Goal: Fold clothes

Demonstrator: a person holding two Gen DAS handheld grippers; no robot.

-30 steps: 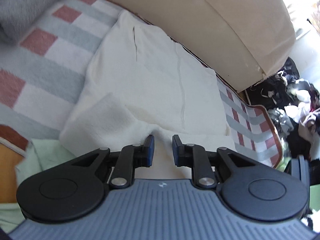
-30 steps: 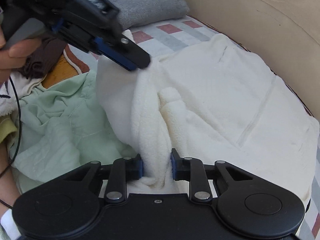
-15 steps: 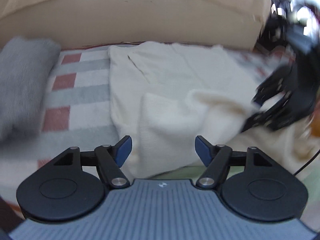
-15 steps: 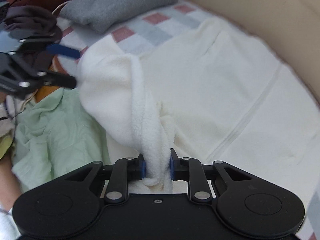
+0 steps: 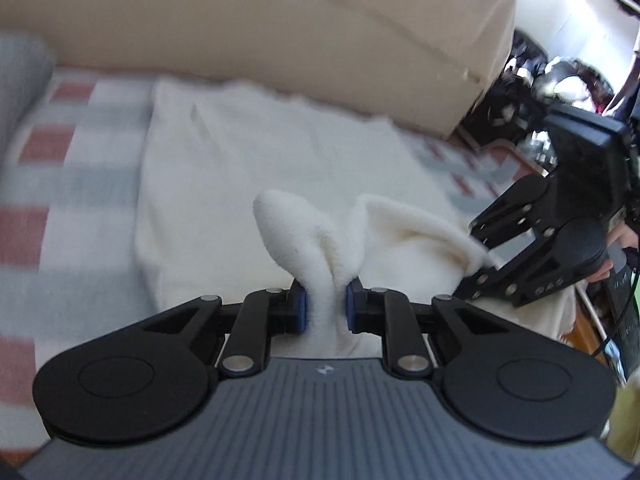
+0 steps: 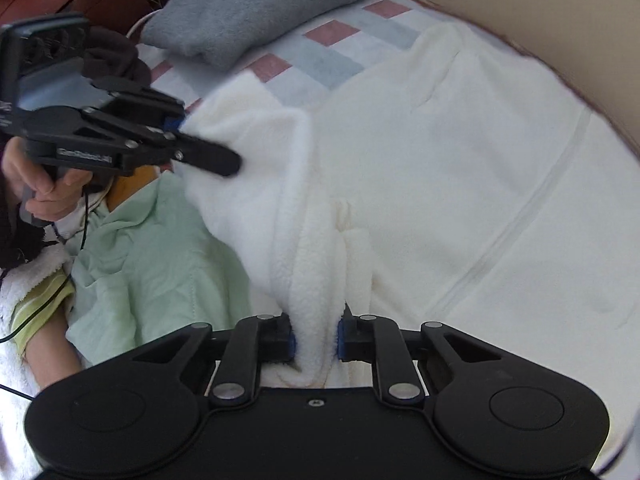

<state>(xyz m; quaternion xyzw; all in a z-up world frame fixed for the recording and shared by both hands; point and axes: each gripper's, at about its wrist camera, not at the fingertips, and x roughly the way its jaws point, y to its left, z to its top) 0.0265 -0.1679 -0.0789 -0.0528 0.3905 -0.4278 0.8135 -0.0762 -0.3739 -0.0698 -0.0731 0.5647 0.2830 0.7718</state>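
While angled downward — both tools, left (image 5: pixel 325 307) and right (image 6: pixel 316 340), freshly clamped on cream fleece (image 6: pixel 460 168).

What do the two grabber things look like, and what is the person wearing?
Each tool is black plastic with round side discs, silver screws and blue pads. The left tool has a ribbed grey base; the right tool has a plain black one. A thin black cable hangs by the hand. A yellow-green striped sleeve shows.

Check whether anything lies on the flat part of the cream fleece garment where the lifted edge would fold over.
Nothing visible does. Both grippers, left and right, pinch the cream fleece garment; its spread part lies bare.
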